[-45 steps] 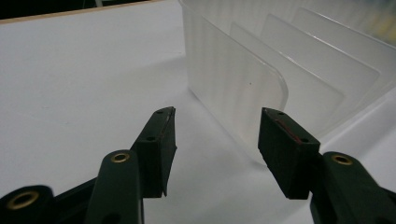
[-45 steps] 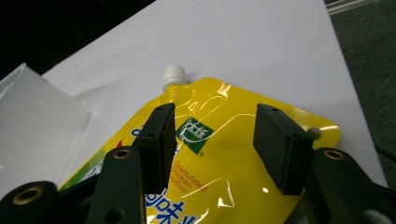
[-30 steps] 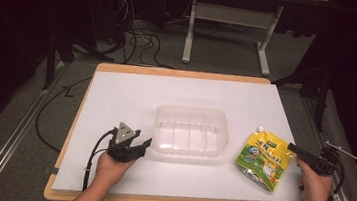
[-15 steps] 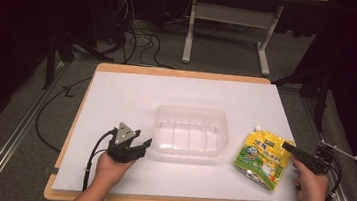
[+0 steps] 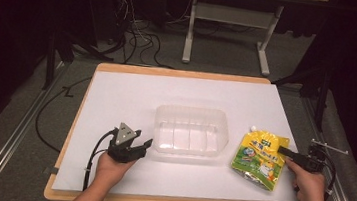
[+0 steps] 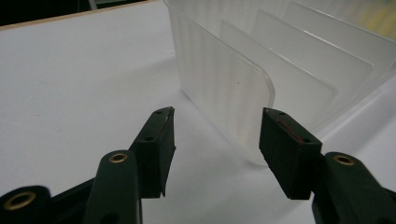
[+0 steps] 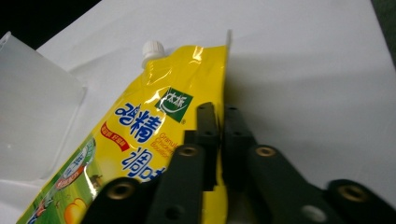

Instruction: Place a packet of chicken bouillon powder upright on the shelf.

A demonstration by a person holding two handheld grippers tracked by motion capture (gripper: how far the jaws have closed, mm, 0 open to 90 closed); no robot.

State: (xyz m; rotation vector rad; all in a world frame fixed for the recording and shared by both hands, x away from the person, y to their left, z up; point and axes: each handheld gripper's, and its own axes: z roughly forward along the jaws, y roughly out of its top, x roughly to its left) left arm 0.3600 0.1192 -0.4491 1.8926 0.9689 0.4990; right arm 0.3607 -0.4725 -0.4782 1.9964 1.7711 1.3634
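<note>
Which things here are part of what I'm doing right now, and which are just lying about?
In the job:
- yellow spouted plastic pouch, its edge pinched by the right gripper, whose jaws have just closed
- clear ribbed plastic tub, in front of the open left gripper

Lying about:
- black cables on the floor
- grey metal stand

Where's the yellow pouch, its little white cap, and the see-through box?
yellow pouch [image 5: 257,159], high view, on the middle of its printed front.
white cap [image 7: 152,48], right gripper view, on the cap at the pouch's top corner.
see-through box [image 5: 192,113], high view, on its far rim.
</note>
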